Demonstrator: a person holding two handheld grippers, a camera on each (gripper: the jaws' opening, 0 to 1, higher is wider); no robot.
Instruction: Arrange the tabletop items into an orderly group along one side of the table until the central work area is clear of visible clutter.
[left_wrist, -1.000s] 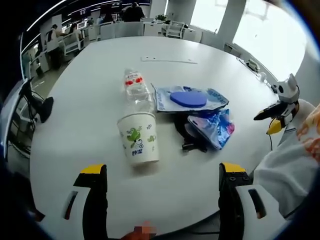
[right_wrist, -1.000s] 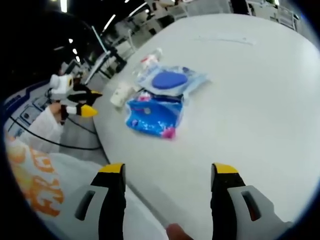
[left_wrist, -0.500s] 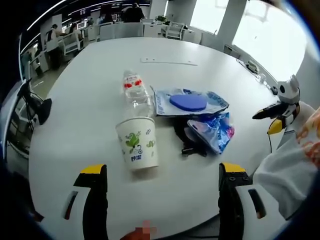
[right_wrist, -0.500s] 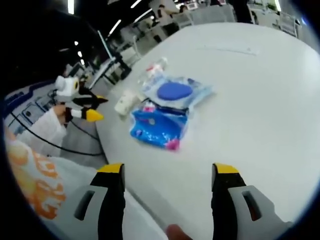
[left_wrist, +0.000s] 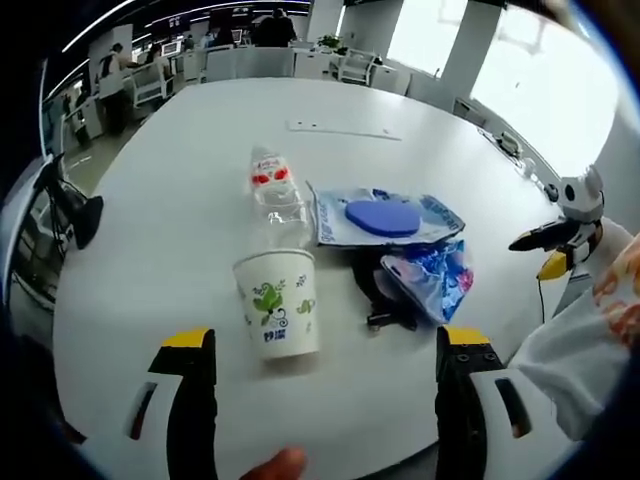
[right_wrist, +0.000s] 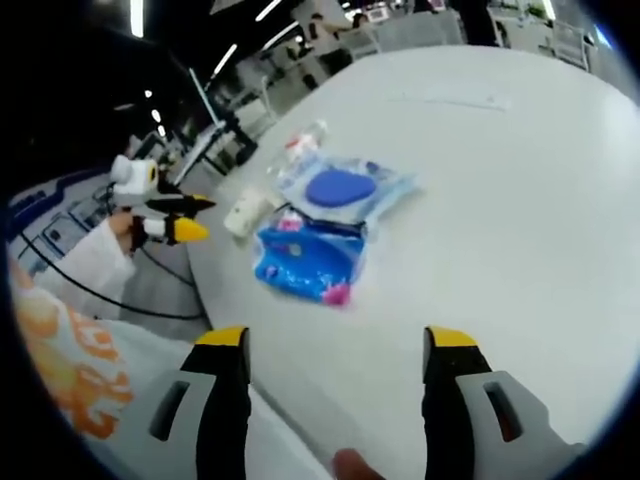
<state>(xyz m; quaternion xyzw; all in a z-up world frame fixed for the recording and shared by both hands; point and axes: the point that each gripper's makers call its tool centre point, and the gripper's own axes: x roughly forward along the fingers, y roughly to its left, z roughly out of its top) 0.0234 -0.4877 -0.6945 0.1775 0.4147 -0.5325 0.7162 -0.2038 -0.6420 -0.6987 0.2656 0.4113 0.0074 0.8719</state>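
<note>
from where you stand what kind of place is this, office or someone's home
Most likely an open-plan office or lab, not a home. The big white table looks like a meeting table, rows of desks with chairs and people stand behind it, and large bright windows line the far wall.

Table: large, white, rounded top, plain surface.

Items lying directly on it, placed relative to the paper cup:

- Paper cup: white with green print, standing upright near the table's near edge in the left gripper view.
- Plastic bottle: clear, red label, lying on its side just behind the cup, touching or nearly so.
- Flat packet: pale blue-white wrapper with a dark blue oval, right of the bottle.
- Blue bag: crumpled, pink markings, right of the cup, in front of the flat packet.
- Black object: between cup and blue bag, partly under the bag; kind unclear.
- Thin white strip: well beyond the cup, toward the far side.
</note>
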